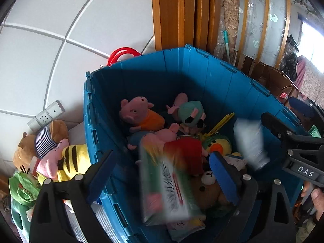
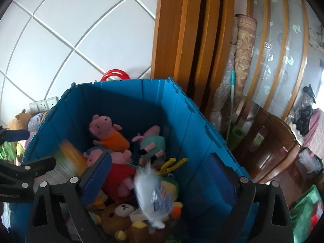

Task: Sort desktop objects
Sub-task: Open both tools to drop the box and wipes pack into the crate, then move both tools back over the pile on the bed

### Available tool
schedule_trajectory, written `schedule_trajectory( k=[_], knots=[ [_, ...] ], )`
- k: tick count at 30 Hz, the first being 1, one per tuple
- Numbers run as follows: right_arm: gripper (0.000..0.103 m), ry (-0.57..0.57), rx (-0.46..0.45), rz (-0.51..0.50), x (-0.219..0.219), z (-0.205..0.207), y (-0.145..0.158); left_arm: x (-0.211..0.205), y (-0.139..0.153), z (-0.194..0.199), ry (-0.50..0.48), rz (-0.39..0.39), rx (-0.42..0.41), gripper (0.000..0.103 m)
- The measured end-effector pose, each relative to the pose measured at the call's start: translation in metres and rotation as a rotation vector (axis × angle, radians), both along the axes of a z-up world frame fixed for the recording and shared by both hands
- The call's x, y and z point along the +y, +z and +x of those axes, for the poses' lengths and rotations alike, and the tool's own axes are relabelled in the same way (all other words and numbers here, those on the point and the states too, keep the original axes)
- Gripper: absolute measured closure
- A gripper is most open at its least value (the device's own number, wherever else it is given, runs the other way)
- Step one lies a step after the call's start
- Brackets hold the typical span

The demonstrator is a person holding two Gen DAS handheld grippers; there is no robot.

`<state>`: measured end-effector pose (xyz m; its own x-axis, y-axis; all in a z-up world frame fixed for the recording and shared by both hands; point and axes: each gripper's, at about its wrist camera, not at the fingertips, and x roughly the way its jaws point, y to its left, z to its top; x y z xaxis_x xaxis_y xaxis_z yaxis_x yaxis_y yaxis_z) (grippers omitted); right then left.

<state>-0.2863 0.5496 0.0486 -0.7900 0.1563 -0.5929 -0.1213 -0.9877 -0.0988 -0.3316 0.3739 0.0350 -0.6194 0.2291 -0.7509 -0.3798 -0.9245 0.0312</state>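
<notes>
The left hand-held gripper (image 1: pixel 162 174) hangs over a blue bin (image 1: pixel 202 77) with its 2 blue-padded fingers spread wide and nothing between them. Just below it, a blurred green-and-white pack (image 1: pixel 170 188) is inside the bin, touching neither pad; whether it rests on the pile or is in the air cannot be told.

The right hand-held gripper (image 2: pixel 162 178) is over the same blue bin (image 2: pixel 125 93), its fingers also spread wide. A blurred white-and-blue plastic bag (image 2: pixel 156 198) shows between them, touching neither pad. In the left wrist view that bag (image 1: pixel 251 143) appears as a white smear beside the right gripper's black finger.

The bin holds a heap of soft toys: a pink pig in an orange dress (image 1: pixel 139 115), a pig in a green outfit (image 1: pixel 190 113), a pig in red (image 1: pixel 186 154), a yellow duck (image 1: pixel 218 146), a brown bear (image 2: pixel 119 214) and a yellow clothes peg (image 1: pixel 220 124).

Outside the bin on its left side lie more soft toys, among them a yellow-and-black striped one (image 1: pixel 73 162) and a brown one in a striped top (image 1: pixel 48 135), below a white wall socket (image 1: pixel 47 115). A red hoop (image 1: pixel 123 53) shows behind the bin against the tiled wall (image 1: pixel 60 30).
</notes>
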Motion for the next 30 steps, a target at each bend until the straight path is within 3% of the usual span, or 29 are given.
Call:
schedule_trajectory(
  k=[1, 7, 13, 21, 30],
  knots=[
    [0.000, -0.001, -0.002, -0.001, 0.000, -0.001, -0.001, -0.001, 0.000, 0.000, 0.002, 0.001, 0.001, 0.008],
    [0.000, -0.003, -0.011, -0.009, -0.007, -0.001, -0.003, -0.018, 0.005, 0.007, 0.033, 0.009, 0.009, 0.008],
    [0.000, 0.045, 0.027, -0.034, -0.037, 0.023, 0.002, -0.066, 0.012, 0.036, 0.107, 0.039, 0.037, 0.007],
    [0.000, 0.179, 0.098, -0.083, -0.129, 0.096, 0.007, -0.171, 0.017, 0.116, 0.219, 0.074, 0.096, 0.007],
    [0.000, 0.252, 0.089, -0.079, -0.248, 0.189, -0.011, -0.282, -0.003, 0.217, 0.311, 0.051, 0.107, 0.007]
  ],
)
